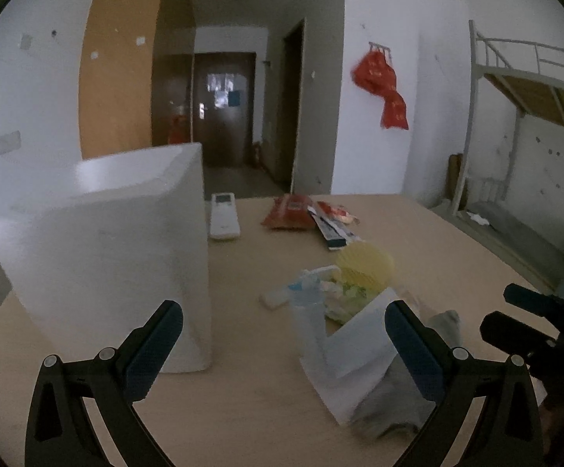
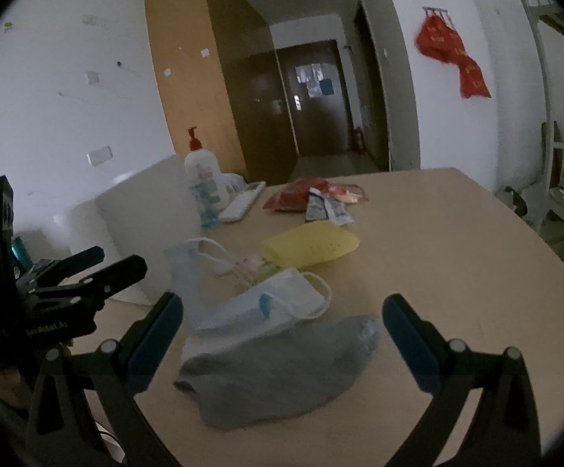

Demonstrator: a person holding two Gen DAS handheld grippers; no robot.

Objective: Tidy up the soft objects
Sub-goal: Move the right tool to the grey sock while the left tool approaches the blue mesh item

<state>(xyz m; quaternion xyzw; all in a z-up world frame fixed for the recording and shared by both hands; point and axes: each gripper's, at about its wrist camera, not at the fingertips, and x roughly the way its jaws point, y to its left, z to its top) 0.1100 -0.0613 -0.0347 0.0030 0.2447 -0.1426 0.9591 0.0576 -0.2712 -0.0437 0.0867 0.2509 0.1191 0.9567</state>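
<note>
A heap of soft things lies on the wooden table point(image 2: 457, 272). Nearest is a grey sock point(image 2: 282, 369) with a white face mask point(image 2: 274, 303) partly over it. A pale blue mask point(image 2: 188, 264) and a yellow sponge point(image 2: 311, 247) lie behind them. My right gripper point(image 2: 282, 323) is open, its jaws either side of the sock and just above it. My left gripper point(image 1: 282, 334) is open too, between the white box point(image 1: 106, 253) and the white mask point(image 1: 344, 342), with the sock point(image 1: 390, 408) by its right finger. Neither gripper holds anything.
A white remote point(image 1: 223, 216), a red snack packet point(image 1: 287, 212) and sachets point(image 1: 332, 225) lie towards the table's far edge. A pump bottle point(image 2: 202, 183) stands by the box. The right gripper point(image 1: 501, 309) shows at the left wrist view's right edge. A bunk bed point(image 1: 535, 78) stands on the right.
</note>
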